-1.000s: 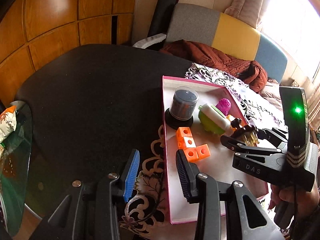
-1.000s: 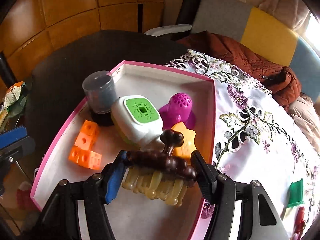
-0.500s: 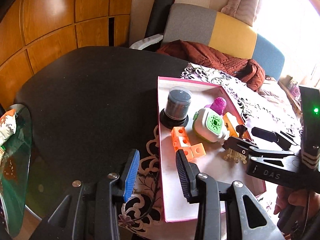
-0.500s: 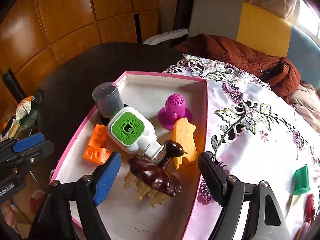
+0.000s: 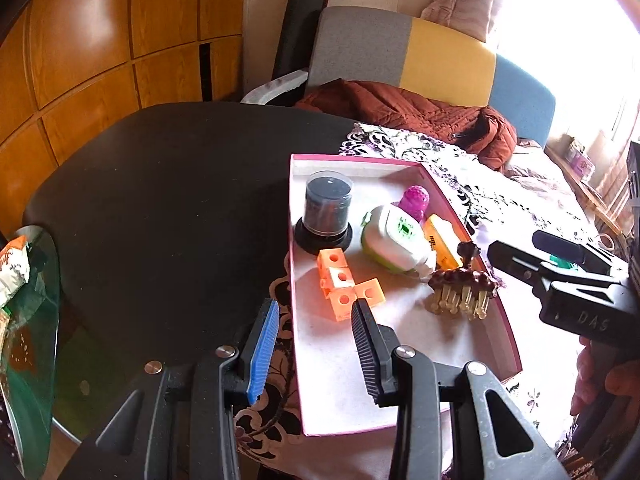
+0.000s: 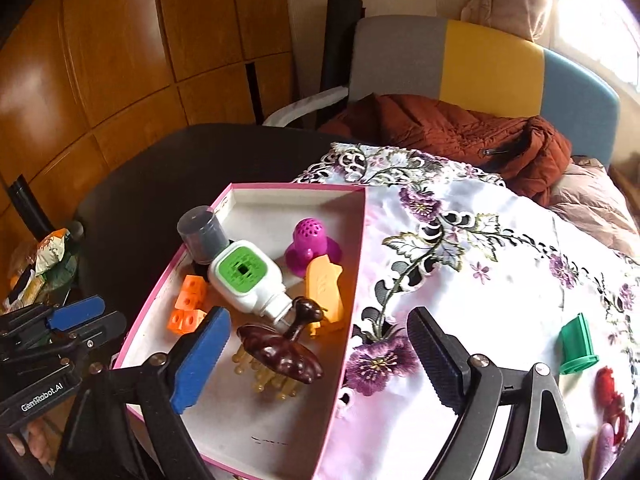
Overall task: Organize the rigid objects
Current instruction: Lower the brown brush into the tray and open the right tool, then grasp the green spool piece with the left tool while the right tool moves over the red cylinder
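**Ana:** Since the earlier frames the right gripper (image 6: pixel 316 354) is letting go of the brown massage comb (image 6: pixel 280 354) and pulling back; the comb is now lying on its prongs in the pink-rimmed box (image 6: pixel 360 280), near the right wall, at lower centre of the right wrist view.

**Ben:** Is anything between its jaws now?

**Ana:** Nothing is being gripped. They are opening wide, and the comb is sitting just ahead of them, untouched. The left gripper (image 5: pixel 316 344) is hanging narrowly parted and empty over the box's near left edge.

**Ben:** What is left outside?

**Ana:** A green piece (image 6: pixel 578 346) is lying on the flowered cloth (image 6: pixel 500 248), right of the right gripper at the frame's right edge, its long axis running up the frame. The right hand is plainly nearer. Red bits (image 6: pixel 610 396) are showing below it, too blurred to name.
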A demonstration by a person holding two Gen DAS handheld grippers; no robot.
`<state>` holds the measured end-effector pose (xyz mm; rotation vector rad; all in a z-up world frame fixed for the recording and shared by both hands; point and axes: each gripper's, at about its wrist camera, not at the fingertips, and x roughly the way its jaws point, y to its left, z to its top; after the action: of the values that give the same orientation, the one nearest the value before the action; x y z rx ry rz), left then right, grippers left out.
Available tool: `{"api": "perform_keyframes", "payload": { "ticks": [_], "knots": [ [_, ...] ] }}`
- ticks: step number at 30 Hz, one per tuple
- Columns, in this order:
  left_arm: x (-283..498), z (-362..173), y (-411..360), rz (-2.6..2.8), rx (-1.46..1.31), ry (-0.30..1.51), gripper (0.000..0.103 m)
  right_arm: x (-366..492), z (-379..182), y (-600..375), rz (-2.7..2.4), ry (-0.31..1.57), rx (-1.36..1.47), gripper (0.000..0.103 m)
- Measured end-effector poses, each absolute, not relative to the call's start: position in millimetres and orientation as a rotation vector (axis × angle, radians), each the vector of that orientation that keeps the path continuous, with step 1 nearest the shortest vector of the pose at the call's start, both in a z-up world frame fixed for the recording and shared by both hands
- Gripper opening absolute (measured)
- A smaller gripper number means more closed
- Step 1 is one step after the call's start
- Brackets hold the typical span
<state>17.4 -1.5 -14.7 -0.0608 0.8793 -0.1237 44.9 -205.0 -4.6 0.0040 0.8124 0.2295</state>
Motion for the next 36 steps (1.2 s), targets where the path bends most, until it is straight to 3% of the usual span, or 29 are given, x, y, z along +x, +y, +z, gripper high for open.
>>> {"api": "perform_keyframes", "payload": {
  "ticks": [13,25,36],
  "knots": [
    [13.3,-8.9,-25.1,-0.182,-0.009,0.864,0.038,33.8,5.0,-280.6,0.084,0.792,0.086,0.093],
    [17.2,0.2,-64.3,-0.273,0.029,0.867,0.038,15.6,8.8,-423.3,-0.224,0.795,0.218,0.093],
    [19.7,10.0,-143.6,-0.463,0.114,0.874,0.038,-42.4,-16.9,-571.2,-0.630,0.735,0.623,0.094]
  ]
}}
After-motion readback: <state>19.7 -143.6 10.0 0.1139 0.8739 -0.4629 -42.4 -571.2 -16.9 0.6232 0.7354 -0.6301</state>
